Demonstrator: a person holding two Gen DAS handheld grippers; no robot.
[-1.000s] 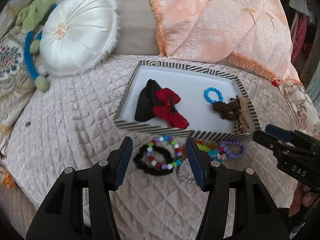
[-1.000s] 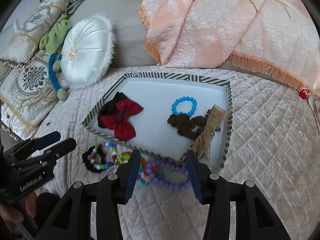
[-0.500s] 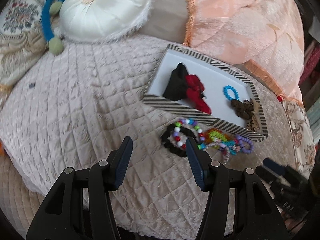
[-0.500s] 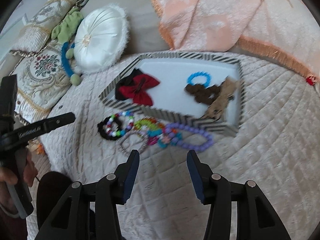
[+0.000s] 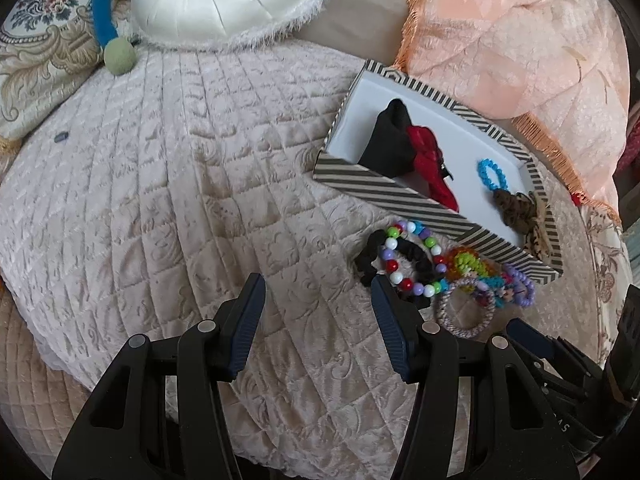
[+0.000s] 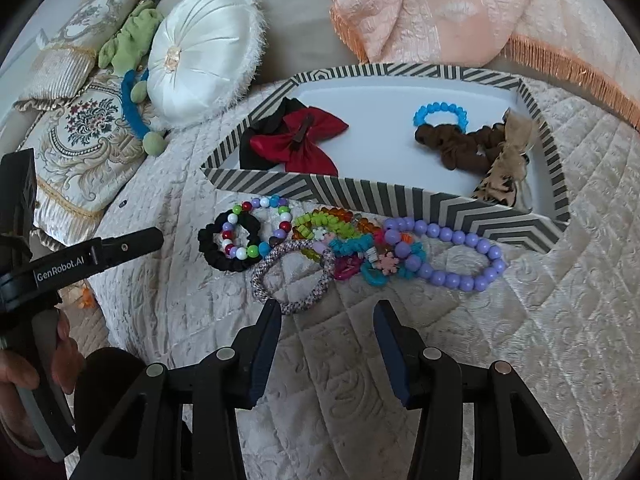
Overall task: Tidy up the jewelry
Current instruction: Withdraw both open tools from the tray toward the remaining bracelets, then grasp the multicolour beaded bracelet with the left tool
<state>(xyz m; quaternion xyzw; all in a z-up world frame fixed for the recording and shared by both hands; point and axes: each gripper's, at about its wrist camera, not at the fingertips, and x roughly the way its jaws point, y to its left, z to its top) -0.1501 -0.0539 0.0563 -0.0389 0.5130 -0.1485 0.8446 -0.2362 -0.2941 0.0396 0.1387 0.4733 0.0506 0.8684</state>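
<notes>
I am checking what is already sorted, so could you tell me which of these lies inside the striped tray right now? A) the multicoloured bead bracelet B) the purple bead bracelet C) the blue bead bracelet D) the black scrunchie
C: the blue bead bracelet rests on the white floor of the striped tray, beside the brown scrunchie; the others lie on the quilt outside it.

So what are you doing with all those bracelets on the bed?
A person is sorting jewelry with a gripper in each hand. Both the left gripper and right gripper are open and empty, hovering near the pile of bracelets beside the striped tray. The tray already holds a red bow and a blue bracelet.
</notes>
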